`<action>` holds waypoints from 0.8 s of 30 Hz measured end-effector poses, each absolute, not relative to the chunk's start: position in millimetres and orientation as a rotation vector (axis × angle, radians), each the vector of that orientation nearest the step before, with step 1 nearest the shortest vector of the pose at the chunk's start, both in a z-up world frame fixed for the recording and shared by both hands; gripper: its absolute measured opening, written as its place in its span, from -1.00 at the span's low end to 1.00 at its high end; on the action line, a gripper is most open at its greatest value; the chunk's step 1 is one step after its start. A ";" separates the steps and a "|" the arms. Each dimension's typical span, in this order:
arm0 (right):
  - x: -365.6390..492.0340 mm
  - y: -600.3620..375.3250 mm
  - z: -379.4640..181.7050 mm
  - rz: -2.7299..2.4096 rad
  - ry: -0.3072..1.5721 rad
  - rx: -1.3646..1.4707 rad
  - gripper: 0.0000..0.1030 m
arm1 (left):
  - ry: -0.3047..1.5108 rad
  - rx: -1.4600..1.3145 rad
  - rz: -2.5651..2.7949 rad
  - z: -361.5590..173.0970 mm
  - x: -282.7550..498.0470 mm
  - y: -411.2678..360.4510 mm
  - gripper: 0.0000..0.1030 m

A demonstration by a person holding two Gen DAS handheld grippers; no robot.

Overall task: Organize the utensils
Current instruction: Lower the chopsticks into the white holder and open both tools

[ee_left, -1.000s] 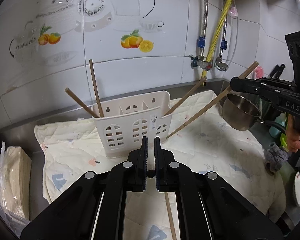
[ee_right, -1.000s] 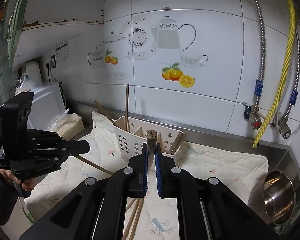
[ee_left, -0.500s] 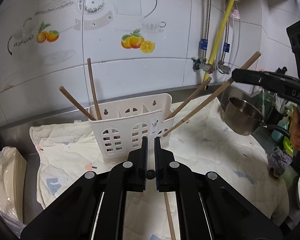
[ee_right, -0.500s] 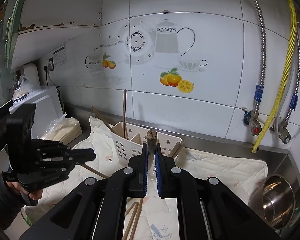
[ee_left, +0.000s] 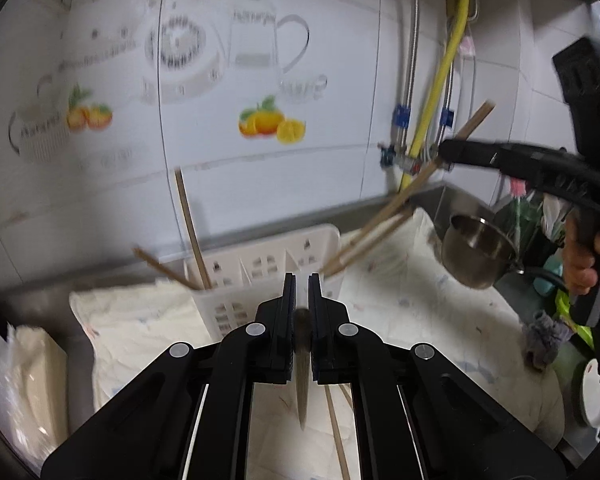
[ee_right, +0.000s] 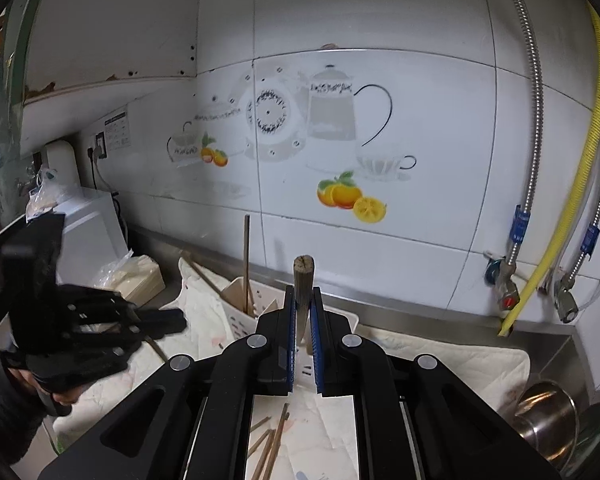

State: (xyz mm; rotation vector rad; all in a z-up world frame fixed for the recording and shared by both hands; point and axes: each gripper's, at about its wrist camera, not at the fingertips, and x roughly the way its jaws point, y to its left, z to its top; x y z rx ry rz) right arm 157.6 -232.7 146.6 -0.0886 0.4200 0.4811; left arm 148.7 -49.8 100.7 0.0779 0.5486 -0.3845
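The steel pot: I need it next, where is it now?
The steel pot sits at the counter's right end, just off the quilted mat, below the wall pipes; it shows lower right in the right wrist view.

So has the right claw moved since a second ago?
Yes. The right claw, shut on a chopstick, has risen against the yellow hose behind it.

A white slotted caddy is sitting on a cream cloth sprinkled with small pale-blue and pink motifs, over a grey steel bench. Brown wooden chopsticks are leaning out of the caddy. Both black hand-held grippers, left and right, are showing, the right one with blue pads. White wall tiles are carrying a grey teapot print and orange-and-yellow citrus at twelve o'clock. A yellow hose is running at two o'clock, a silver pot shining at four.
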 end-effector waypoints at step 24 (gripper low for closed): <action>203.9 -235.9 137.8 0.460 0.482 -0.098 -0.87 | 0.230 0.168 -0.237 212.6 233.1 -68.1 -0.90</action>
